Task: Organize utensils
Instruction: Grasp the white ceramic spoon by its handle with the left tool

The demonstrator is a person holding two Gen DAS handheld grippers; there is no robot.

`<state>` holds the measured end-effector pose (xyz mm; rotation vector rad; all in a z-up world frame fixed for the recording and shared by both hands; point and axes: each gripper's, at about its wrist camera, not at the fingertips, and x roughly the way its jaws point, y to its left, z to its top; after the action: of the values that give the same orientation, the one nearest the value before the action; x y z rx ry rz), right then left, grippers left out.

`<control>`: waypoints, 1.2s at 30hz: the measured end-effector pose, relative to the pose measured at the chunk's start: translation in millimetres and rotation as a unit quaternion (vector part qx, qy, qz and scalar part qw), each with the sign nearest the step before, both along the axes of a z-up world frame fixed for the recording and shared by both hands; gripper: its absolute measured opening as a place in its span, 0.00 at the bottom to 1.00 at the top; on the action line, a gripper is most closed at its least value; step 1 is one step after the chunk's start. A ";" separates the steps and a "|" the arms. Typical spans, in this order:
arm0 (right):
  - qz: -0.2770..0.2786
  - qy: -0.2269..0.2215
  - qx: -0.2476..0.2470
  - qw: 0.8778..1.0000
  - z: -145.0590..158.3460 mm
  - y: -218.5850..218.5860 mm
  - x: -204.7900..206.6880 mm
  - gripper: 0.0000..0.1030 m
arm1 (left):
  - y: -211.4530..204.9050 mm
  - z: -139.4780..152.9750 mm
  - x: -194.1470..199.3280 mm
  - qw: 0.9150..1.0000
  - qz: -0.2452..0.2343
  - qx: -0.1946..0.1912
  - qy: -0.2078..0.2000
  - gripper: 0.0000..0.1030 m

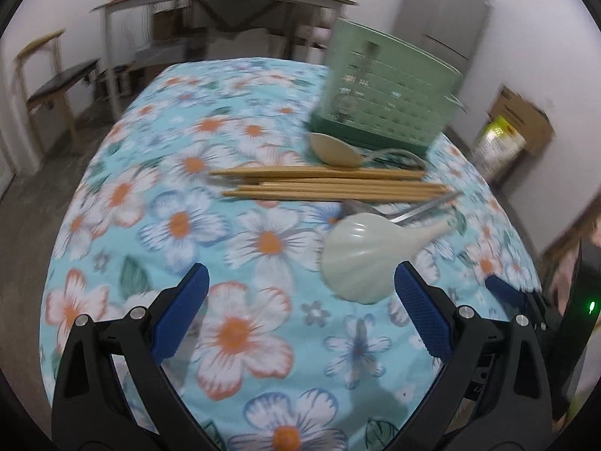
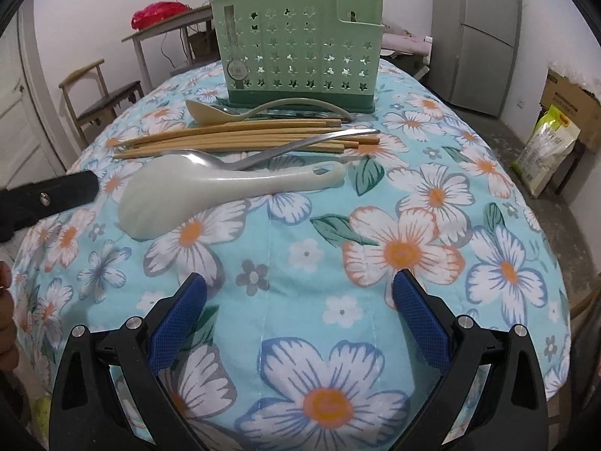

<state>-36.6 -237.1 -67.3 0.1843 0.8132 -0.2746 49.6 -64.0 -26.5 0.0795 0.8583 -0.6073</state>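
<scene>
While both grippers, left (image 1: 300, 300) and right (image 2: 300, 304), hover with fingers apart and empty, grabbing the rice paddle (image 2: 210, 188) could scatter the overlapping metal spoon (image 2: 263, 158) and chopsticks (image 2: 240, 137).

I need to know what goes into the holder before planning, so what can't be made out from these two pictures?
- Inside of the green utensil holder: both views show only its perforated wall, so contents and compartments are hidden.
- Chopsticks: overlapped in both views, blurred in the left one; no sure count.
- Metal spoon: its bowl is partly behind the white rice paddle.
- Beige spoon: handle runs behind the chopsticks.
</scene>
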 end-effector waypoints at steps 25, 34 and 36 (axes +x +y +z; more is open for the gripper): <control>0.033 -0.046 0.096 0.994 8.3 -32.9 -23.9 0.94 | -67.3 -29.6 -34.1 0.907 -0.305 0.207 -0.205 0.68; 0.024 -0.063 0.136 0.989 6.7 -43.2 -26.3 0.94 | -70.9 -19.2 -39.2 0.900 -0.328 0.189 -0.217 0.26; 0.023 -0.062 0.132 0.989 6.4 -42.1 -25.9 0.94 | -70.0 -11.4 -41.3 0.901 -0.323 0.181 -0.225 0.20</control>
<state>-62.6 -279.2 -60.9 0.4267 0.7276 -0.1087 8.3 -134.0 -37.9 0.8412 0.4661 -0.9934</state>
